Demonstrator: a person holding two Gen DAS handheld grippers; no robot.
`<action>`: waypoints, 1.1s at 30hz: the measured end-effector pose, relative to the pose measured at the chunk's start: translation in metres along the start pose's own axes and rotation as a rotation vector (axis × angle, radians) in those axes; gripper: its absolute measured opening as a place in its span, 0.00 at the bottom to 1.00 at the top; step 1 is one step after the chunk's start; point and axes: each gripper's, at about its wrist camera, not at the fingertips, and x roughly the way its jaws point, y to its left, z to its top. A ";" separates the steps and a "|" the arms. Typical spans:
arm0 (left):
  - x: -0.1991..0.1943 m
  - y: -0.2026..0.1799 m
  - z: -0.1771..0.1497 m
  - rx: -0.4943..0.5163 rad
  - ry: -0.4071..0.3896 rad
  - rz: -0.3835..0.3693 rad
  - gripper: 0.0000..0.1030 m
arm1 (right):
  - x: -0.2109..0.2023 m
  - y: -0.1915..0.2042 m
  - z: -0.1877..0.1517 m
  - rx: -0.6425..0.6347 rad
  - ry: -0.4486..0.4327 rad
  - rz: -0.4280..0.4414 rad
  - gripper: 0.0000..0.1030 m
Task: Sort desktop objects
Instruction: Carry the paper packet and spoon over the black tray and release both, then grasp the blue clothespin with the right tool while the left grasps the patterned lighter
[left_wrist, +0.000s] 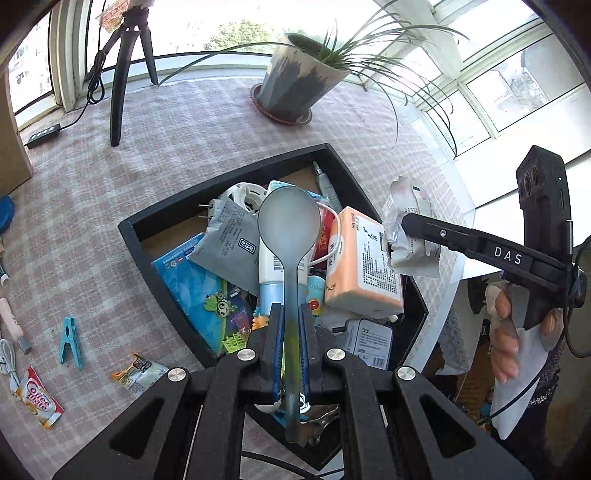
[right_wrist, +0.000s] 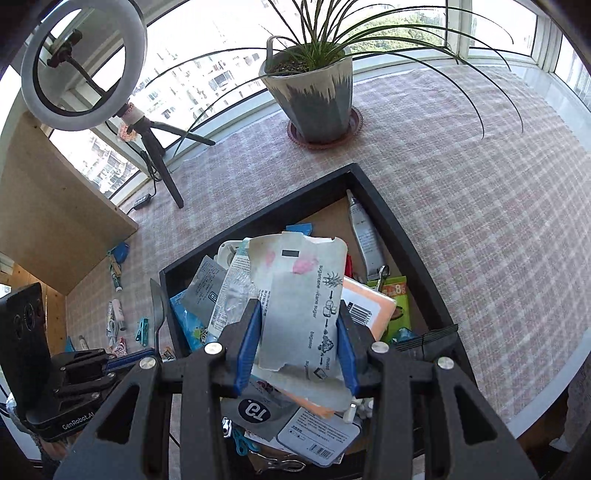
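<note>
Two handheld grippers hang above a black tray (left_wrist: 155, 236) crowded with odds and ends on a table spread with a pink checked cloth (left_wrist: 177, 147). A potted plant (right_wrist: 314, 92) with long thin leaves stands on a saucer beyond the tray, near the window, and a ring light on a small tripod (right_wrist: 81, 66) stands to its left. Inside the tray lie an orange tissue pack (left_wrist: 364, 266), a blue printed packet (left_wrist: 195, 291), a grey pouch (left_wrist: 227, 236) and a white tube (right_wrist: 364, 232) along the far right wall. The right gripper (right_wrist: 299, 332) is half open, its blue pads pressed on either side of a torn white paper sugar packet (right_wrist: 299, 295), held up over the tray. The left gripper (left_wrist: 290, 332) is almost fully closed, pinching the thin handle of a translucent plastic spoon (left_wrist: 289, 225) whose bowl points away over the tray's contents. Outside the tray, on the cloth to its left, lie a blue clothes peg (left_wrist: 70, 341), a Coffee-mate sachet (left_wrist: 38, 397) and a small snack wrapper (left_wrist: 138, 373).
</note>
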 end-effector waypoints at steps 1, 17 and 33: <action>0.005 -0.009 0.001 0.014 0.010 -0.010 0.07 | 0.001 -0.005 0.004 0.011 0.006 0.007 0.37; 0.032 -0.058 -0.004 0.121 0.040 0.040 0.34 | 0.009 -0.014 0.030 0.034 0.007 -0.010 0.55; -0.032 0.139 -0.054 -0.234 -0.055 0.281 0.32 | 0.031 0.114 -0.007 -0.192 0.046 0.124 0.55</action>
